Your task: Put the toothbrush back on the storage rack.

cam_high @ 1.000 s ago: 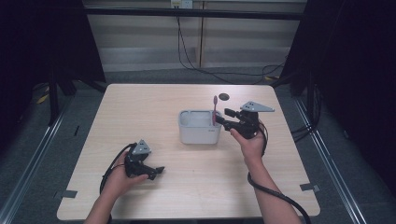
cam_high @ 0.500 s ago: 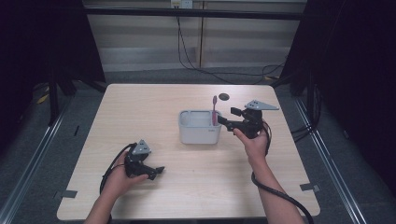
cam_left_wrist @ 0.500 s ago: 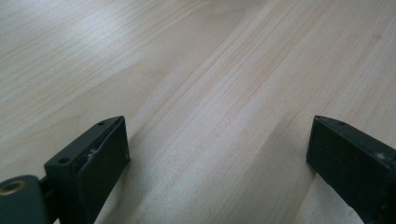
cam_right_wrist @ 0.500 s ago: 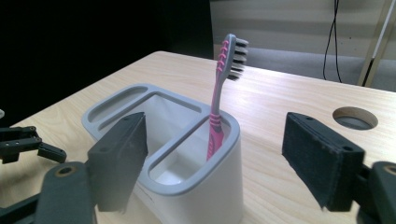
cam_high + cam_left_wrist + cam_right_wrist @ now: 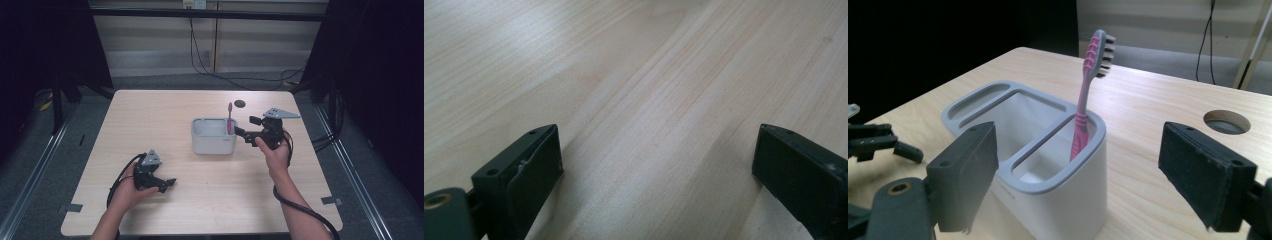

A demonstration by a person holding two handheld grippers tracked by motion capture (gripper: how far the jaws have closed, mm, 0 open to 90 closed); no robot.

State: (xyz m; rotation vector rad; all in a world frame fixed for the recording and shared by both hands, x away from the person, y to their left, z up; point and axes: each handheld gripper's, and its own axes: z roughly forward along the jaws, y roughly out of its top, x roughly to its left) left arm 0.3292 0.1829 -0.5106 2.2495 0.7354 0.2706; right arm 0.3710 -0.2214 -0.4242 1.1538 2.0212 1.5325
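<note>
One pink plastic toothbrush (image 5: 1087, 102) stands nearly upright, bristle head up and tipped slightly, in the narrow end slot of a white rounded-rectangular holder with a grey rim (image 5: 214, 145), which sits a little past the middle of the pale wooden desk (image 5: 165, 105). The right tool (image 5: 245, 129) hovers just at three o'clock of the holder; its jaws have just been opening and now stand wide, with nothing pressed between the pads, and the brush handle rises clear between them in the right gripper view. The left tool (image 5: 169, 183) rests on the desk toward seven o'clock of the holder, well apart from it, jaws spread wide over bare wood. The toothbrush looks light, stiff and slim, with a smooth handle that could slip or swivel in a loose pinch; the ribbed stretch of the neck just above the rim seems the best place to grip, leaving the soft bristles alone. The holder seems light too, so a sideways tug on the brush might tip or slide it.
</note>
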